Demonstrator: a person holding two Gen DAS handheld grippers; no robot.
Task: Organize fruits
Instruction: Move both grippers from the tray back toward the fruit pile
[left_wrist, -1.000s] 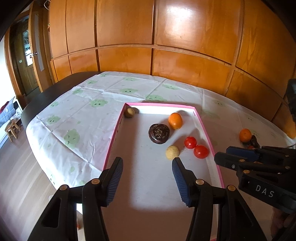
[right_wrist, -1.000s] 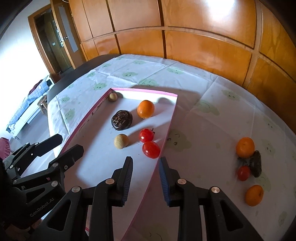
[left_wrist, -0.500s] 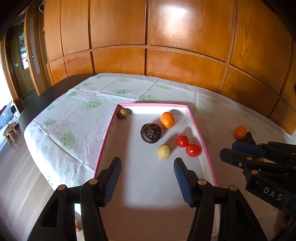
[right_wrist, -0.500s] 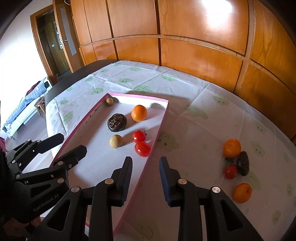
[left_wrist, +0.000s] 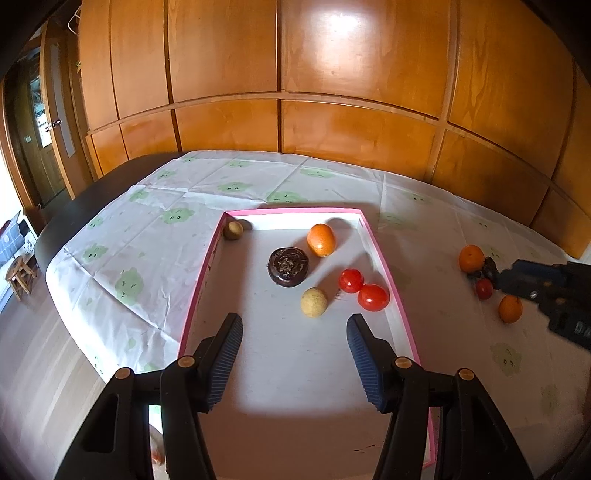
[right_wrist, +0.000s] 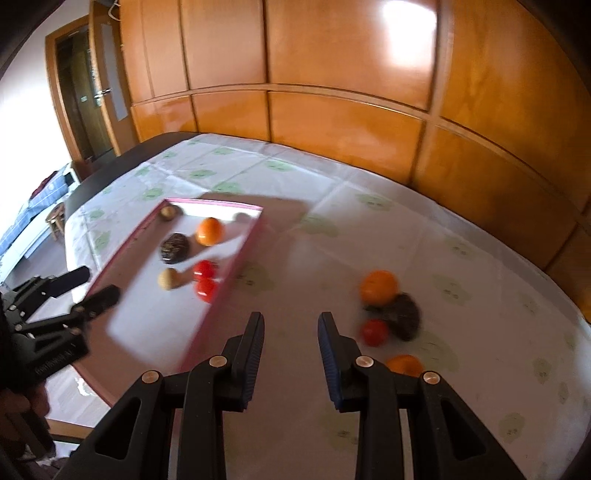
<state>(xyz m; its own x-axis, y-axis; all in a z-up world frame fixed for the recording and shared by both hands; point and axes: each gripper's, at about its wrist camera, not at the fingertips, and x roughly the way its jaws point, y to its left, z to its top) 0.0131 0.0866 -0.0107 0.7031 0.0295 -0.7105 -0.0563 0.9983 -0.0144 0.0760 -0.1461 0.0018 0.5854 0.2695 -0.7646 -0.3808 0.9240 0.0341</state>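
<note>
A pink-rimmed white tray (left_wrist: 384, 258) holds an orange (left_wrist: 321, 240), a dark round fruit (left_wrist: 288, 266), two red tomatoes (left_wrist: 351, 280), a pale yellow fruit (left_wrist: 314, 302) and a small brown one (left_wrist: 233, 230) in its far corner. My left gripper (left_wrist: 293, 325) hovers open over the tray's near half, empty. On the cloth to the right lie an orange (right_wrist: 378, 286), a dark fruit (right_wrist: 406, 314), a red tomato (right_wrist: 373, 332) and a second orange (right_wrist: 404, 364). My right gripper (right_wrist: 291, 321) hangs left of this cluster, its jaws a narrow gap apart, empty.
A white cloth with green prints (right_wrist: 332, 206) covers the dark table. Wood-panelled wall (left_wrist: 332, 122) runs close behind it. The table's left edge (left_wrist: 62, 229) drops to the floor, where a small stool (left_wrist: 20, 275) stands. The right view is motion-blurred.
My right gripper has swung right, from over the tray's right rim towards the loose fruit on the cloth. The left gripper has stayed over the tray.
</note>
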